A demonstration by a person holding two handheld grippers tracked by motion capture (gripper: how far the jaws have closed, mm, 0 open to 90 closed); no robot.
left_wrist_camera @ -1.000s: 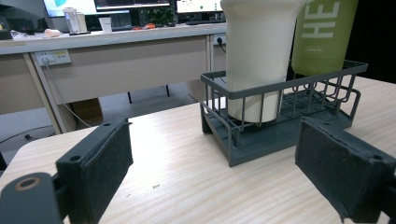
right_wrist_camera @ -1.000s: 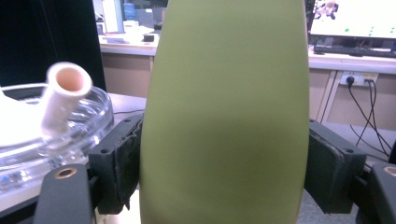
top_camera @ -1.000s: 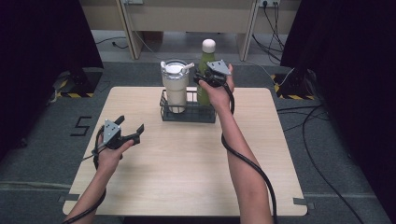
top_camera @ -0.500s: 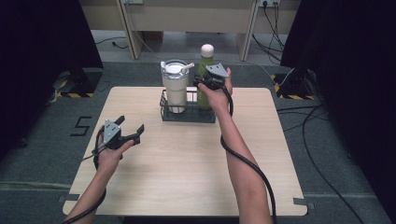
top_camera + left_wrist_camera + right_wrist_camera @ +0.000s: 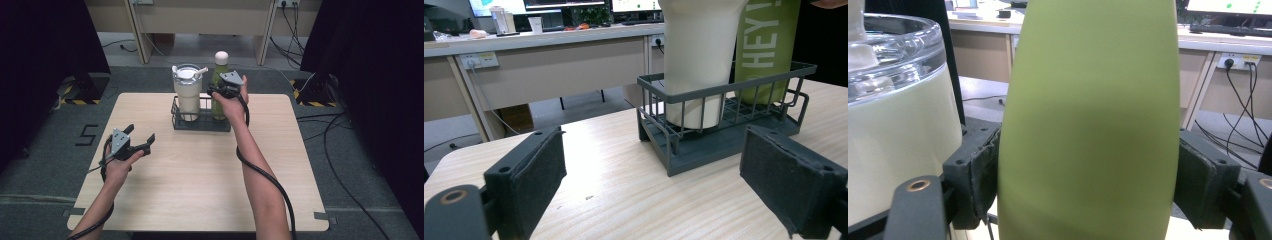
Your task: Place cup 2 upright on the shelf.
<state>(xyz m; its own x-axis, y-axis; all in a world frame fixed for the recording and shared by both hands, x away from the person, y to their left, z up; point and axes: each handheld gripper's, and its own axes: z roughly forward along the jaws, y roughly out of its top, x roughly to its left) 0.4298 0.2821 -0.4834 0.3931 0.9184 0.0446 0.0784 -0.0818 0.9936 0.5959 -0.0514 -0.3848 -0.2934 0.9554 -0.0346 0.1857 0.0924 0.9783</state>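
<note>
Wooden table (image 5: pixel 200 175), dark wire rack (image 5: pixel 200 122) near its far edge: your right gripper has the green bottle.

Your right gripper (image 5: pixel 220 91) is clamped on the green bottle (image 5: pixel 220 85), a pad pressed to each side of its body, as the right gripper view shows (image 5: pixel 1088 125). That bottle stands upright in the rack's right half, just beside the cream tumbler (image 5: pixel 188 92) in the left half. Your left gripper (image 5: pixel 140 140) hovers over the table well to the left of the rack and nearer you, its jaws wide apart with nothing between them.
</note>
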